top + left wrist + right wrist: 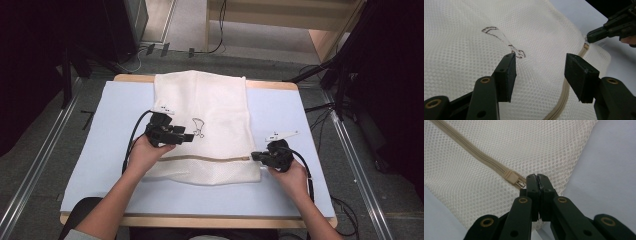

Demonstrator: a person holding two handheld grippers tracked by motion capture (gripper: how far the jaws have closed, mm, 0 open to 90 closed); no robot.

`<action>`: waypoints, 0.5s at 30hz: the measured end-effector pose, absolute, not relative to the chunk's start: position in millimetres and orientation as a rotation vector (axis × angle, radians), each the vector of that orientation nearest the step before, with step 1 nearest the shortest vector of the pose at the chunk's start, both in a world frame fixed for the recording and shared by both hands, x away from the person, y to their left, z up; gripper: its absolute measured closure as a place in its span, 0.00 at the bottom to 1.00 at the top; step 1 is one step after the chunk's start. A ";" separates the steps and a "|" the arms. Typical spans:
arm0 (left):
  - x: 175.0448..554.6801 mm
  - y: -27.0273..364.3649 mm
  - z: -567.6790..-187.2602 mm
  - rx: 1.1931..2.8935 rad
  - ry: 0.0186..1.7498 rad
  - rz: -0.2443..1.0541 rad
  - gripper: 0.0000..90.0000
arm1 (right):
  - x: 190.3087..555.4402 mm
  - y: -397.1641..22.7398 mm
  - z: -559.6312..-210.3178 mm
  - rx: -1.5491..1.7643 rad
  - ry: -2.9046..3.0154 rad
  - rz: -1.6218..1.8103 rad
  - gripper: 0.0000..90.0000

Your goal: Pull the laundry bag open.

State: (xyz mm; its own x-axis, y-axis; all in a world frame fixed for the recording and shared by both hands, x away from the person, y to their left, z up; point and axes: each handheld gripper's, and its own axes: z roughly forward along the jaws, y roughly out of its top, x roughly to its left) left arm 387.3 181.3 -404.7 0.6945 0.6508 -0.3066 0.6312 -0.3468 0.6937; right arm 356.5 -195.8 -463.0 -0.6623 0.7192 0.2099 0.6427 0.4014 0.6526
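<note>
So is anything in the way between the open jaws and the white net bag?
No, nothing visible is. The left gripper hangs with its jaws apart right over the mesh bag, near the beige zipper. Only bare mesh lies between them. The right gripper is shut at the zipper's end.

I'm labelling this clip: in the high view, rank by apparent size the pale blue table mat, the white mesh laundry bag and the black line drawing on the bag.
1. Pale blue table mat.
2. White mesh laundry bag.
3. Black line drawing.

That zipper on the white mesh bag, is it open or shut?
Shut: the zipper runs as one closed beige band, its slider beside the right claw.
</note>
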 end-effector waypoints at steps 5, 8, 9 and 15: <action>385.0 157.9 -408.4 2.088 0.942 -0.006 0.49 | 357.4 -191.4 -469.7 1.206 2.548 1.088 1.00; 383.4 147.7 -409.8 2.115 0.911 -0.016 0.49 | 356.9 -192.0 -469.9 1.217 2.549 1.090 1.00; 381.5 137.7 -411.4 2.131 0.893 -0.020 0.50 | 356.5 -192.3 -469.7 1.218 2.546 1.091 1.00; 378.8 118.6 -416.2 2.161 0.871 -0.038 0.53 | 355.2 -191.9 -470.1 1.200 2.542 1.089 1.00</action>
